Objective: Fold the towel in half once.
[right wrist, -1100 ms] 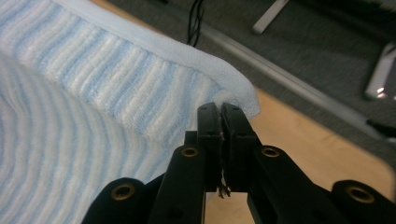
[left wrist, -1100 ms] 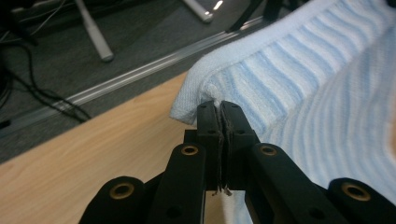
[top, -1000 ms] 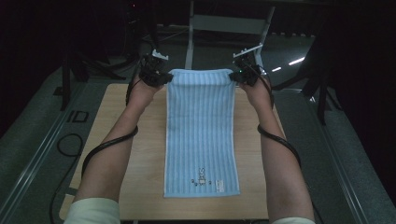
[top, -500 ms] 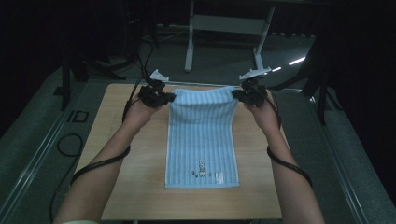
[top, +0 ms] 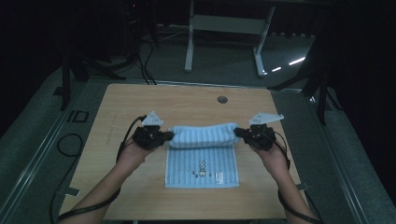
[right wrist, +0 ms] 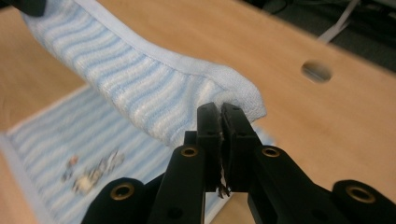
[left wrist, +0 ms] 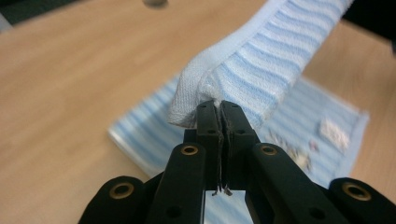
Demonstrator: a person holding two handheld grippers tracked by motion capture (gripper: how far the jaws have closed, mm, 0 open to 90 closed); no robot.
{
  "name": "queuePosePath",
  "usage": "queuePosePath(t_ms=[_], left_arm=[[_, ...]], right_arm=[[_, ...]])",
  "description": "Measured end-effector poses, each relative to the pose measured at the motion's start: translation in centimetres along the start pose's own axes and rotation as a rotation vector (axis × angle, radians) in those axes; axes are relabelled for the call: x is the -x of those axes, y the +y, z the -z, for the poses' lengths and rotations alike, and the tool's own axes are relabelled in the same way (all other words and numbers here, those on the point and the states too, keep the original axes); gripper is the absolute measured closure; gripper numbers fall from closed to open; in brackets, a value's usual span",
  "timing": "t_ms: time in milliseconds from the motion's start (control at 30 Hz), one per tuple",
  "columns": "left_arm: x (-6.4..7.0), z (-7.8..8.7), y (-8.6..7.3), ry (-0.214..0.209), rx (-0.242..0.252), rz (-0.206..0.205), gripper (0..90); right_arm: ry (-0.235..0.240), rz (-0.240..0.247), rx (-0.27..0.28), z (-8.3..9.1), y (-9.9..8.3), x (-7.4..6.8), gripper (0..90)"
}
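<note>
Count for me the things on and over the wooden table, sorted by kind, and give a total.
Towel, light blue striped: 1
Gripper, black, each shut on a towel corner: 2 (left gripper, right gripper)
Total: 3

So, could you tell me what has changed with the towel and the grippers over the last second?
Both grippers, the left gripper and the right gripper, have carried the far edge of the striped towel back toward the person, folding it over the near part. Their jaws stay shut on its two corners. The near end with the small print has stayed flat in place on the table.
</note>
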State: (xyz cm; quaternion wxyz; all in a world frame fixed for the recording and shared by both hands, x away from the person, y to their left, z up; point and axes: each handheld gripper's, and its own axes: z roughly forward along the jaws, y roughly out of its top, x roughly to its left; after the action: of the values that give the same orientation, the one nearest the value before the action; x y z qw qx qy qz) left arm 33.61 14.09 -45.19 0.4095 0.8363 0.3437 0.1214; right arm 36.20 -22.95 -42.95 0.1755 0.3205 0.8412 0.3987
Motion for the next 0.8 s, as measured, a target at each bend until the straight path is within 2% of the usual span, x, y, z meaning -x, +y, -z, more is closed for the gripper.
queuePosePath(t_ms=[33, 67, 100, 133, 167, 200, 267, 300, 333, 367, 400, 433, 500, 533, 633, 667, 700, 733, 767, 800], left_arm=[[0.0, 0.0, 0.0, 0.000, 0.000, 0.000, 86.5], [0.6, -0.3, -1.5, -0.018, -0.017, 0.016, 86.5], [0.6, -0.3, -1.5, -0.018, -0.017, 0.016, 86.5], [0.9, -0.6, -2.2, -0.017, -0.032, 0.016, 86.5], [1.1, -1.0, -2.9, -0.027, -0.050, 0.022, 86.5], [1.1, -1.9, -4.1, -0.025, -0.095, 0.033, 86.5], [0.9, -2.8, -5.1, -0.040, -0.117, 0.057, 86.5], [0.9, -2.8, -5.1, -0.040, -0.117, 0.057, 86.5], [0.7, -3.7, -5.8, -0.051, -0.145, 0.065, 86.5], [0.7, -3.7, -5.8, -0.051, -0.145, 0.065, 86.5], [0.3, -4.3, -6.1, -0.053, -0.149, 0.084, 86.5], [0.3, -4.3, -6.1, -0.053, -0.149, 0.084, 86.5], [-0.1, -4.8, -6.1, -0.053, -0.150, 0.098, 86.5], [-0.5, -5.3, -5.9, -0.058, -0.162, 0.113, 86.5], [-0.9, -5.3, -5.2, -0.053, -0.154, 0.109, 86.5], [-1.0, -4.6, -4.2, -0.022, -0.118, 0.090, 86.5], [-1.0, -4.6, -4.2, -0.022, -0.118, 0.090, 86.5], [-0.6, -3.1, -3.1, -0.006, -0.072, 0.052, 86.4], [-0.6, -3.1, -3.1, -0.006, -0.072, 0.052, 86.4], [1.3, -1.0, -2.8, 0.038, 0.004, -0.052, 86.0]], right_arm=[[0.000, 0.000, 0.000, 0.0, 0.0, 0.0, 86.4], [0.004, 0.002, -0.018, -0.4, -1.4, -0.7, 86.4], [0.004, 0.002, -0.018, -0.4, -1.4, -0.7, 86.4], [0.024, -0.006, -0.046, -1.1, -2.6, -1.2, 86.3], [0.024, -0.006, -0.046, -1.1, -2.6, -1.2, 86.3], [0.034, -0.014, -0.076, -2.1, -3.8, -1.6, 86.3], [0.041, -0.019, -0.112, -3.1, -4.8, -1.9, 86.3], [0.041, -0.019, -0.112, -3.1, -4.8, -1.9, 86.3], [0.052, -0.023, -0.144, -4.1, -5.7, -1.9, 86.3], [0.052, -0.023, -0.144, -4.1, -5.7, -1.9, 86.3], [0.063, -0.046, -0.149, -4.6, -6.1, -1.8, 86.4], [0.071, -0.060, -0.160, -4.9, -6.3, -1.6, 86.3], [0.070, -0.060, -0.168, -5.3, -6.5, -1.5, 86.4], [0.075, -0.083, -0.184, -5.9, -6.6, -1.1, 86.4], [0.069, -0.086, -0.192, -6.4, -6.3, -0.6, 86.4], [0.061, -0.087, -0.181, -6.3, -5.6, -0.2, 86.5], [0.054, -0.082, -0.160, -5.8, -5.0, -0.1, 86.5], [0.045, -0.074, -0.130, -5.1, -4.5, 0.0, 86.5], [0.039, -0.073, -0.100, -4.2, -4.1, -0.1, 86.4], [0.028, -0.058, -0.044, -2.9, -3.9, -0.6, 86.4]])
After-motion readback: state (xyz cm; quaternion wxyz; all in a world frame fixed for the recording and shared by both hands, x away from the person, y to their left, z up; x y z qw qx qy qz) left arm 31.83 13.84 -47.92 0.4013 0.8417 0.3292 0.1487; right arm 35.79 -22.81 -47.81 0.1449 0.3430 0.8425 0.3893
